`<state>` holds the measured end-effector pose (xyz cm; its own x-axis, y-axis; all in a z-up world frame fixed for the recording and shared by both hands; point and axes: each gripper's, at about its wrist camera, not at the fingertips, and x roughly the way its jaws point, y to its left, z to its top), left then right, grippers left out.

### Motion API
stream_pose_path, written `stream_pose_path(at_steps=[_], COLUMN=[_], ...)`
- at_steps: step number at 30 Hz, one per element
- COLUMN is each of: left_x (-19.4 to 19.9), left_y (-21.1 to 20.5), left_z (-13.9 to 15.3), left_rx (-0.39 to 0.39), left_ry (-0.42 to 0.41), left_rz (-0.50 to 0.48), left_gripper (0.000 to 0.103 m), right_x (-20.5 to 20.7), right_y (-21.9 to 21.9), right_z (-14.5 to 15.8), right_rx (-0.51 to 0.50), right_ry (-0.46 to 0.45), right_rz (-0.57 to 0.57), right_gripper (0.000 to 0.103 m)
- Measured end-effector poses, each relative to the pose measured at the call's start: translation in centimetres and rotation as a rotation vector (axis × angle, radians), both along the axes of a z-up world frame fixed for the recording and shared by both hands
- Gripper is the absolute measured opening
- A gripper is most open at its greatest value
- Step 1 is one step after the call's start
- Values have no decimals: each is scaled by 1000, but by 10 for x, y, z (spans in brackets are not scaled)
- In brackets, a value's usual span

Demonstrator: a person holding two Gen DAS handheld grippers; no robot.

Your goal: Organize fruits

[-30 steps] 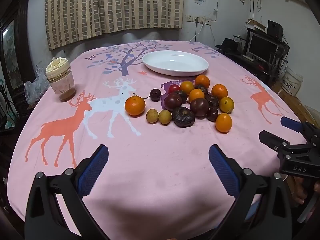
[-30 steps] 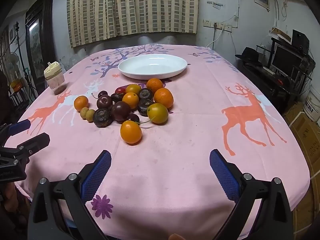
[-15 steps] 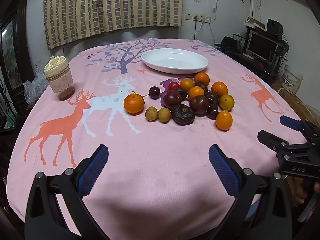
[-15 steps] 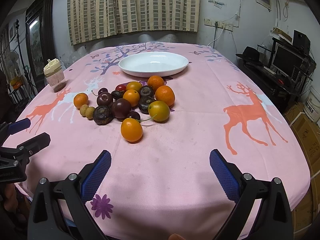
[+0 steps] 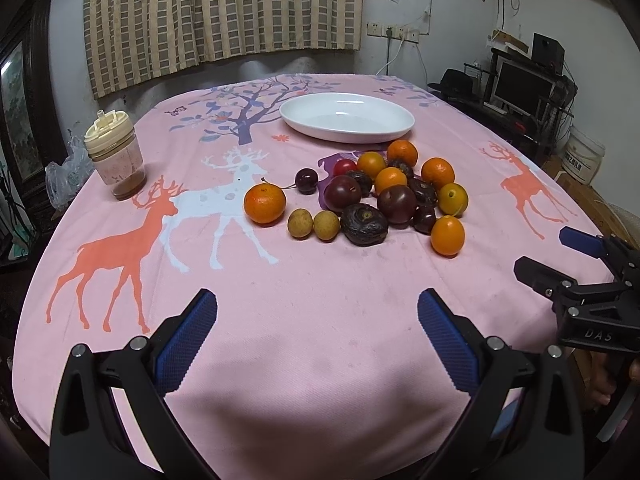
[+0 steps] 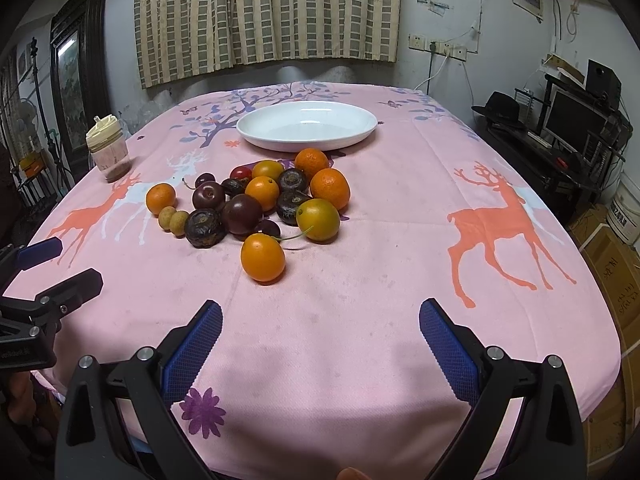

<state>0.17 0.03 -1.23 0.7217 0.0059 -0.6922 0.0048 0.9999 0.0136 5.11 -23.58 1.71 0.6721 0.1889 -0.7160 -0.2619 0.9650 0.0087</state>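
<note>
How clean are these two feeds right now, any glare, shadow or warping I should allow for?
Left wrist view: sharp, fisheye bends the table edges, corners vignetted black; a soft shadow lies on the cloth between the open left gripper fingers. Right wrist view: same curving, a similar shadow before the open right gripper; mild sheen on the plate, fruit pile evenly lit and in focus.

- Round orange citrus fruits [image 5: 264, 203]: seven, one set apart at the left of the heap.
- Small tan round fruits [image 5: 300, 223]: two, side by side.
- Dark purple-brown fruits [image 5: 363, 224]: roughly eight; the heap hides some.
- Small red fruit [image 5: 344, 167]: one.
- White oval ceramic dish [image 5: 346, 117]: one.
- Lidded clear jar [image 5: 116, 155]: one.
</note>
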Motion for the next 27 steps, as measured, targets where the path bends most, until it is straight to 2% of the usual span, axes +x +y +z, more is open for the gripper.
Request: stream_pose_path(at_steps=[27], left_x=[0], left_y=[-3], left_z=[-7], left_rx=[1], left_ry=[11], left_rz=[-4], left_gripper=[99], right_x=[0], right_y=[2], right_z=[-4], right_rx=[-5], right_ry=[7], right_rz=[0], right_gripper=[99])
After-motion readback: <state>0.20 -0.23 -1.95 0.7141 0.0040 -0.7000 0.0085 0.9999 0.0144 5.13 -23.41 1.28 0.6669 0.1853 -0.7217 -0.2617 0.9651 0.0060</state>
